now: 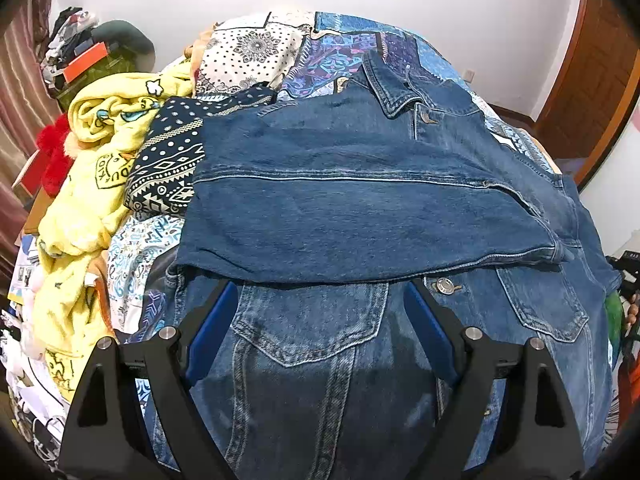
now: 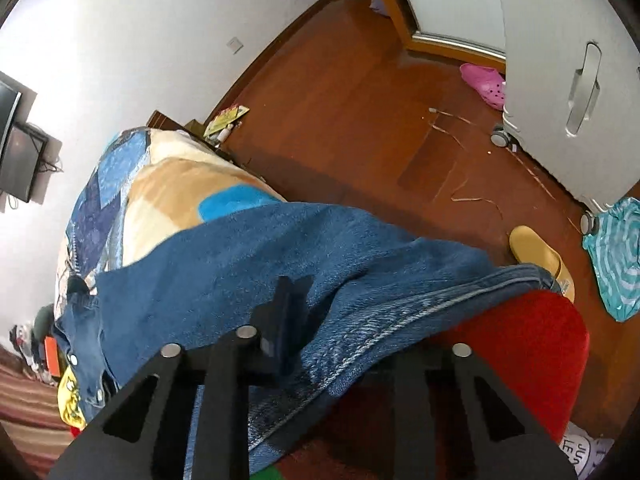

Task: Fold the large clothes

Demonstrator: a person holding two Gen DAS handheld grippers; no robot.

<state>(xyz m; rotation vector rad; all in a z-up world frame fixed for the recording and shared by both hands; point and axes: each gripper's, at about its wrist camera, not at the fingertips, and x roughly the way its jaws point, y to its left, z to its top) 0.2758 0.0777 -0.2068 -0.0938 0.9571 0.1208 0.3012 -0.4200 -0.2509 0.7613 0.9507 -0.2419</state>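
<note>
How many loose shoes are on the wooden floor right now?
2: a pink perforated clog beside the white cabinet, and a yellow slipper past the denim jacket's hem. Others may be hidden.

I see a bed with a patchwork cover (image 1: 344,40); 1 denim jacket (image 1: 360,208) spread on it, yellow blanket (image 1: 80,216) heaped left of the jacket.

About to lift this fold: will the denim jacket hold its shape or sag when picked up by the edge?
The denim jacket will probably sag rather than stay flat: it already drapes off the bed past the right gripper. Thick seams and doubled layers suggest it is fairly heavy. The coarse weave should resist slipping.
</note>
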